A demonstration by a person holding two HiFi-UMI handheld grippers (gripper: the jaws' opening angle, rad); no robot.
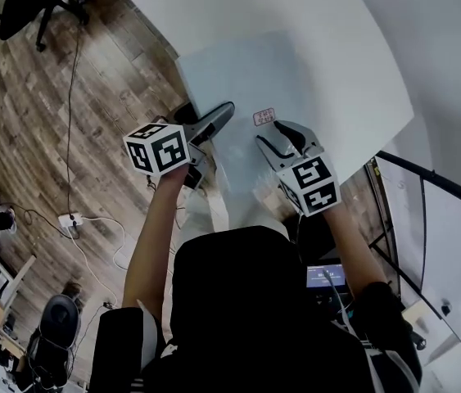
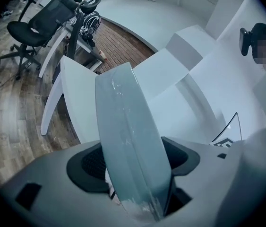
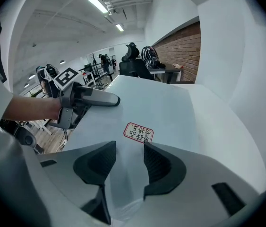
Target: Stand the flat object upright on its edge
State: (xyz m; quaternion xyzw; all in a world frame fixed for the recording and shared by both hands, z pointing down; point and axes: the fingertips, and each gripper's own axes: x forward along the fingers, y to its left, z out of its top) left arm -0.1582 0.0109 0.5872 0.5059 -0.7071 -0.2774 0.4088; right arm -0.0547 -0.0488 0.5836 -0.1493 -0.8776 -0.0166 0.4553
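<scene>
Nearest the head camera: the person's dark hood [image 1: 238, 301], filling the lower middle of the head view, with both forearms reaching forward from it.

Left gripper [image 1: 220, 115]: closed on the left edge of the sheet [image 1: 255, 72]. The left gripper view shows the sheet edge-on, running up between the two dark pads and leaning slightly to the right in that picture. Both pads are against it. Its marker cube [image 1: 158, 147] sits over the wooden floor [image 1: 33, 121], just off the counter's edge.

Right gripper [image 1: 273, 136]: jaws stand apart. The right gripper view shows a clear gap between the pads, with the sheet's pale surface visible through the gap. Neither pad can be seen pressing on it. The gripper points steeply down at the near part of the sheet. Its marker cube [image 1: 314, 185] sits just behind, toward the person.

Sheet: pale grey-blue, thin, roughly square. It is on the white counter [image 1: 238, 6] between the two grippers, broad face turned up toward the head camera, so it is not standing on edge. Whether its left side is raised off the counter cannot be told.

Label [image 1: 264, 117]: small, white with a red border, on the sheet's face just beyond the right gripper's tips. The print is too small to read.

Background: a black office chair [image 2: 38, 25] stands on the floor well away from the counter.
</scene>
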